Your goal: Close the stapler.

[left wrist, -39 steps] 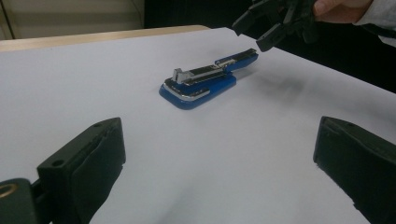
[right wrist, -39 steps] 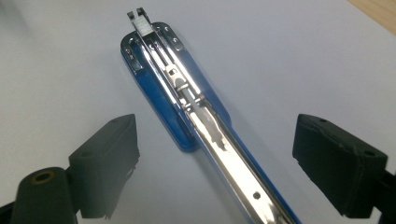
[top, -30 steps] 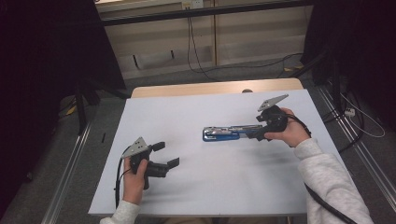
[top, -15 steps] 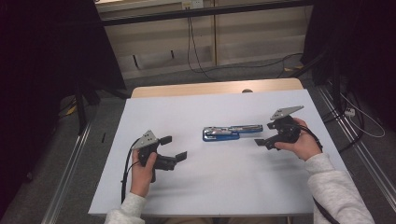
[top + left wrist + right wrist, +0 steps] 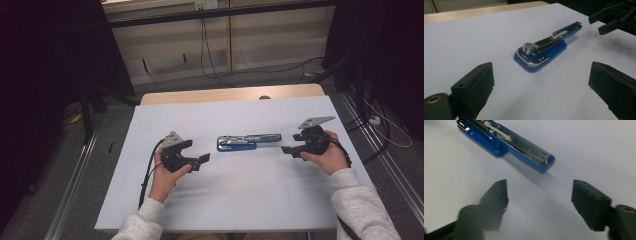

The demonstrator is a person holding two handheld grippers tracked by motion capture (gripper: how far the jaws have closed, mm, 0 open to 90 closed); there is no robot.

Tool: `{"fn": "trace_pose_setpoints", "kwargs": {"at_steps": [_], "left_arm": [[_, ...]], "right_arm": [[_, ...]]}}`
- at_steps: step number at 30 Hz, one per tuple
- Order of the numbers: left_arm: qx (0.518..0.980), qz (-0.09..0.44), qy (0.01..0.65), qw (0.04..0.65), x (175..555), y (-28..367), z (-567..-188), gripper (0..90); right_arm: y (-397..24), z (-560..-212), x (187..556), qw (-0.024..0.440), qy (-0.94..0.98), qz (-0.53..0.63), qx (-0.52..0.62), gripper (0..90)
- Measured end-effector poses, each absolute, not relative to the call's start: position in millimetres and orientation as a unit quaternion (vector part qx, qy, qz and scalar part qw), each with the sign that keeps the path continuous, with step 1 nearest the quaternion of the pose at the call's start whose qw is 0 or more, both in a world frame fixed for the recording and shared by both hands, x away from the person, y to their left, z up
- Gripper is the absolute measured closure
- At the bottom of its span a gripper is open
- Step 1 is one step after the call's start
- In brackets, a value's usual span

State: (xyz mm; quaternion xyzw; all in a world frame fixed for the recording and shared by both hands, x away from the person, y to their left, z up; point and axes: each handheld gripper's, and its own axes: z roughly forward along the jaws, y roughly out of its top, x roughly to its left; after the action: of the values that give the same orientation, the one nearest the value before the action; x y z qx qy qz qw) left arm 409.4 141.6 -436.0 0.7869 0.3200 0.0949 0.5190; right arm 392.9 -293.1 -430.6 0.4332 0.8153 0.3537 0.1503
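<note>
Stapler point(image 5: 246, 142) lies mid-frame between both grippers, touching neither; left gripper point(image 5: 201, 159) and right gripper point(image 5: 286, 149), jaws apart and just narrowing with nothing between, point inward, hands low.

Left hand-held gripper point(image 5: 202, 159) and right hand-held gripper point(image 5: 286, 149) face inward, jaws closing, empty.

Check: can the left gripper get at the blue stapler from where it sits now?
Probably yes. The left gripper points at the stapler, which lies flat on the white table with bare surface between them. Its jaws stand apart with nothing between them. The right gripper waits off the far end, apart from it.
</note>
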Motion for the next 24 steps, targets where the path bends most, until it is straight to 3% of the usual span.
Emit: {"fn": "trace_pose_setpoints", "kwargs": {"at_steps": [1,2,3,4,5,6,7,8,9,10,15,24], "left_arm": [[0.79,0.094,0.327,0.51,412,140,-438,12.0],[0.797,0.092,0.335,0.494,417,138,-440,20.1],[0.797,0.092,0.335,0.494,417,138,-440,24.9],[0.797,0.098,0.34,0.49,419,138,-442,31.6],[0.799,0.103,0.346,0.482,422,137,-442,31.6],[0.796,0.105,0.359,0.476,428,136,-445,45.0],[0.796,0.106,0.362,0.474,430,134,-447,51.7],[0.796,0.106,0.362,0.474,430,134,-447,58.3],[0.797,0.105,0.365,0.47,433,133,-450,58.3],[0.802,0.102,0.37,0.458,438,129,-454,70.4],[0.811,0.089,0.37,0.445,446,118,-458,87.1],[0.832,0.077,0.372,0.405,462,91,-459,90.0]], "right_arm": [[-293,-432,392,0.151,0.815,0.349,0.436,40.6],[-294,-434,393,0.162,0.812,0.342,0.444,56.9],[-294,-434,393,0.162,0.812,0.342,0.444,56.9],[-295,-437,394,0.164,0.801,0.35,0.456,68.0],[-295,-437,394,0.164,0.801,0.35,0.456,68.0],[-293,-439,395,0.172,0.796,0.353,0.461,81.8],[-292,-440,395,0.17,0.793,0.355,0.465,84.8],[-292,-440,395,0.17,0.793,0.355,0.465,84.8],[-290,-441,396,0.17,0.792,0.352,0.468,87.8],[-288,-443,398,0.176,0.793,0.343,0.472,90.0],[-287,-449,403,0.182,0.788,0.336,0.482,90.0],[-280,-452,412,0.188,0.788,0.332,0.483,90.0]]}}
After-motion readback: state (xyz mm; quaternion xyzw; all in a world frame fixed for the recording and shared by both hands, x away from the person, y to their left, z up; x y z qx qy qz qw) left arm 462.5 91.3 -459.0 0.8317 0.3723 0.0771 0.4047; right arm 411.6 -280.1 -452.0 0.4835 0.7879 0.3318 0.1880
